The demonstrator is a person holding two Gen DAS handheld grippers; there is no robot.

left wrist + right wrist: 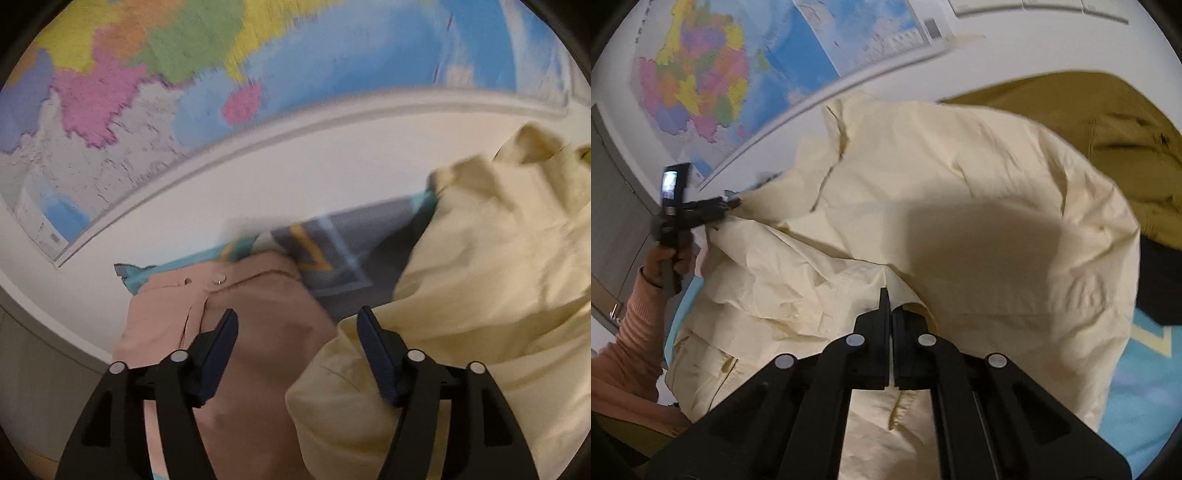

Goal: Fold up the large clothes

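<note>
Our left gripper [297, 321] stands with its jaws wide apart and nothing pinched between them; below the gap we see a pink garment [236, 332] on one side and the edge of the cream garment [480, 277] on the other. Our right gripper [889, 299] is closed, its fingers pressed together on a fold of the cream garment [960, 229], which bunches up just ahead of the tips.

That cream garment is large and crumpled, heaped across most of the right wrist view and filling the right half of the left wrist view. From the right wrist view, the left gripper [733, 202] sits at the garment's far left edge, held by a hand [663, 258] in a pink ribbed sleeve [639, 314]; whether its tips touch the cloth there we cannot tell, as the picture is smeared.

Under the clothes lies a patterned cover [343, 243] in grey, teal and yellow, showing light blue [1137, 387] in the right wrist view. An olive-brown cloth [1108, 122] lies beyond the cream heap.

Behind everything is a white wall [295, 166] carrying a large coloured map [147, 74] with a pale frame edge. A grey panel [613, 206] stands at the left of the right wrist view.
</note>
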